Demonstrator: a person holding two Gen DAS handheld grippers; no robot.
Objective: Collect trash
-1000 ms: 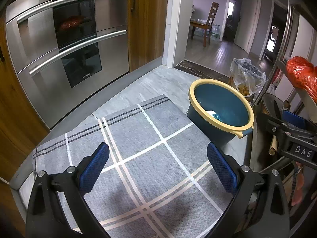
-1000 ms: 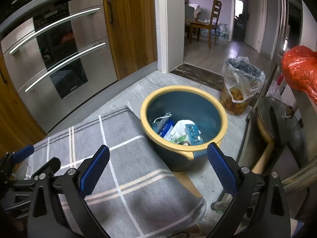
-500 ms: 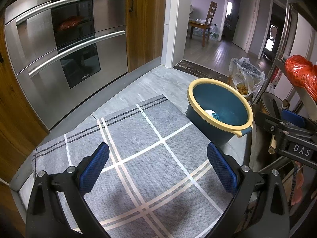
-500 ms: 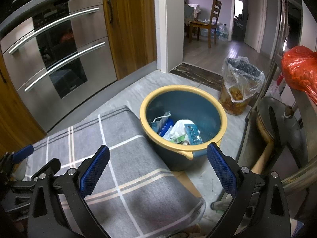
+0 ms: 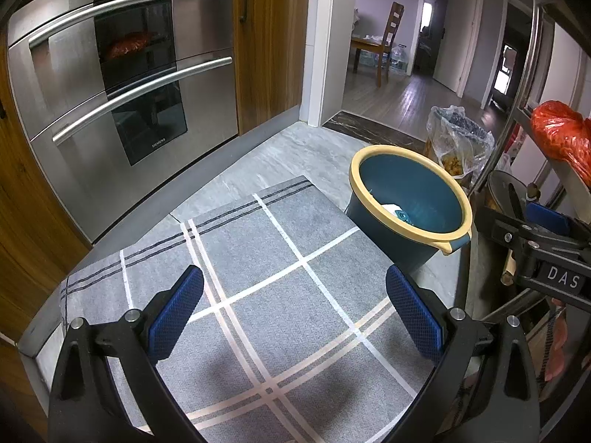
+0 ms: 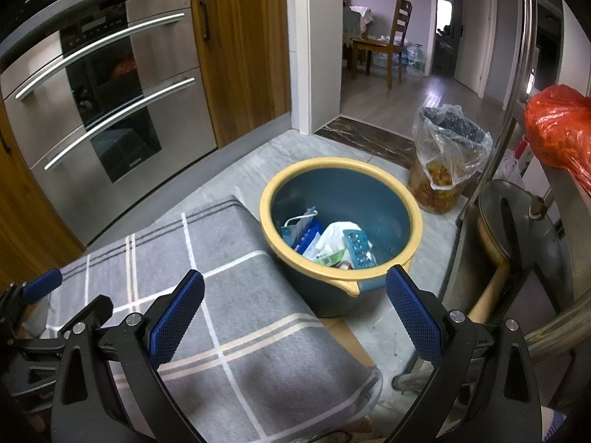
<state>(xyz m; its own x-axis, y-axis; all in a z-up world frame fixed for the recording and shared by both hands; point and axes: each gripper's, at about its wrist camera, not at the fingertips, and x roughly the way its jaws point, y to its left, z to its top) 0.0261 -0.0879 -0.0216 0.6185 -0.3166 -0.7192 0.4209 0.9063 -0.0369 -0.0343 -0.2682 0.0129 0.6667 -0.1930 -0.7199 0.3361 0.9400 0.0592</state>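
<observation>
Because nothing lies loose on the grey checked mat [image 5: 258, 295], both tools hang idle above it: the left gripper [image 5: 293, 310] has its blue-padded fingers [image 5: 173, 313] spread wide with nothing between them, and the right gripper [image 6: 293, 310] is likewise spread and empty. The trash [image 6: 332, 245], a crumpled white wrapper, a blister pack and blue packaging, sits at the bottom of the blue bucket with the yellow rim [image 6: 413, 217], which stands on the stone floor just beside the mat's far corner, within easy reach of the right gripper for dropping. Behind it a clear bag-lined bin [image 6: 443, 155] holds what looks like food scraps, kept apart from the dry waste. Judging by the bare mat, the collecting looks finished or nearly so.
</observation>
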